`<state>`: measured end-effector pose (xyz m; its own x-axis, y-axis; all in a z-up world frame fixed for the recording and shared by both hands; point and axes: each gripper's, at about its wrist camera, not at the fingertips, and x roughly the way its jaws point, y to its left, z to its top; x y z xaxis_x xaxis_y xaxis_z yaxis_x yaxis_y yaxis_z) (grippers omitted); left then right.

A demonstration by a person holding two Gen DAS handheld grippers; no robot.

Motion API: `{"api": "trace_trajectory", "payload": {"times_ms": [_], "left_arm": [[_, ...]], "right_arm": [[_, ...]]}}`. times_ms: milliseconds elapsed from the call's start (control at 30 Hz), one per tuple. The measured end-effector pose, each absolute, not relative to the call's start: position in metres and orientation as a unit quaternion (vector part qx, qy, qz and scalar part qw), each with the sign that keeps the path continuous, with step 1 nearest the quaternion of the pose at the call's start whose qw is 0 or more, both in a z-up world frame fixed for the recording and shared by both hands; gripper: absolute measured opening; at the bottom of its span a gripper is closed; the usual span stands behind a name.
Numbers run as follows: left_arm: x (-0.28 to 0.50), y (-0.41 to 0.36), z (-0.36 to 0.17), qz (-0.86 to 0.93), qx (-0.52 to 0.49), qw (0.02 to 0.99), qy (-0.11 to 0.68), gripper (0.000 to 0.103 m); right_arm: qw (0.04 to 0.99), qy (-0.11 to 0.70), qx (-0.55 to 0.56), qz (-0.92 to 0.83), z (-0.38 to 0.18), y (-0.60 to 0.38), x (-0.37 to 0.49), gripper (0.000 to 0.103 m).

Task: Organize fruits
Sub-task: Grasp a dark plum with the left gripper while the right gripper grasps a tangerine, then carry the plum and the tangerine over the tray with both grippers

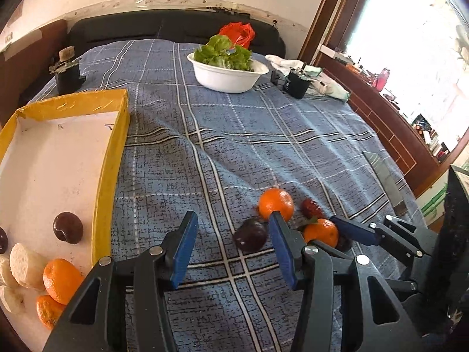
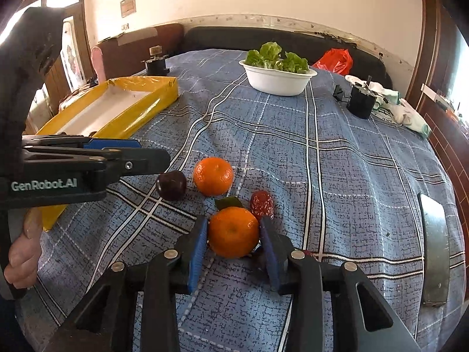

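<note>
Both grippers hover over the plaid bedspread [image 2: 337,152], and the scene reads best from the left side across. Farthest left lies the yellow-rimmed tray [image 1: 112,158], which seems to be the collecting place, since it already holds a dark plum [image 1: 68,228], pale banana pieces [image 1: 25,265] and two tangerines [image 1: 62,280] gathered at its near end. Just right of the tray hangs the left gripper [image 1: 233,239], its blue pads standing well apart with only bare cloth between them; it holds nothing, and it looks placed to go for the loose plum [image 2: 171,185] that lies just past its fingers. Next to that plum sits a free tangerine [image 2: 213,179], and beyond it a wrinkled red date [image 2: 261,204]. Nearest the right-hand camera, the right gripper [image 2: 233,234] straddles a leafed tangerine [image 2: 233,232]: the fruit sits squarely between the two pads, which flank it closely, but whether they actually press on its skin cannot be told, and the fruit appears to rest on the cloth. A small dark fruit, mostly hidden, lies under the right finger. Farther back stand a white bowl of lettuce [image 2: 278,80] and a red bag [image 2: 335,60], apart from the fruit and probably no part of this job. At the far right edge lies a metal strip [image 2: 435,252].
</note>
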<state>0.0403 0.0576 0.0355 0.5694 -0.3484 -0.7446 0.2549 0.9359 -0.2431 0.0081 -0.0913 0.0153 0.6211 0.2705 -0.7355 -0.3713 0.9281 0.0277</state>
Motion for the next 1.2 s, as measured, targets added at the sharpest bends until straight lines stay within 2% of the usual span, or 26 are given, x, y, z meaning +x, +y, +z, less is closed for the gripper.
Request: {"api": "trace_trajectory", "payload": {"times_ms": [200, 567, 667, 800, 1200], "left_arm": [[0.04, 0.047, 0.03, -0.17, -0.025, 0.881, 0.44, 0.052], [0.04, 0.025, 0.011, -0.175, 0.026, 0.872, 0.457, 0.052], [0.04, 0.02, 0.008, -0.172, 0.039, 0.874, 0.454, 0.044], [0.039, 0.016, 0.007, -0.168, 0.05, 0.879, 0.444, 0.026], [0.031, 0.031, 0.023, -0.138, 0.034, 0.904, 0.402, 0.026]], "right_arm": [[0.913, 0.369, 0.02, 0.175, 0.033, -0.118, 0.009, 0.039], [0.917, 0.346, 0.078, 0.179, 0.046, -0.129, 0.005, 0.039], [0.917, 0.345, 0.08, 0.183, 0.047, -0.129, 0.004, 0.039], [0.917, 0.344, 0.077, 0.188, 0.047, -0.128, 0.003, 0.039], [0.918, 0.339, 0.071, 0.192, 0.047, -0.124, -0.001, 0.039]]}}
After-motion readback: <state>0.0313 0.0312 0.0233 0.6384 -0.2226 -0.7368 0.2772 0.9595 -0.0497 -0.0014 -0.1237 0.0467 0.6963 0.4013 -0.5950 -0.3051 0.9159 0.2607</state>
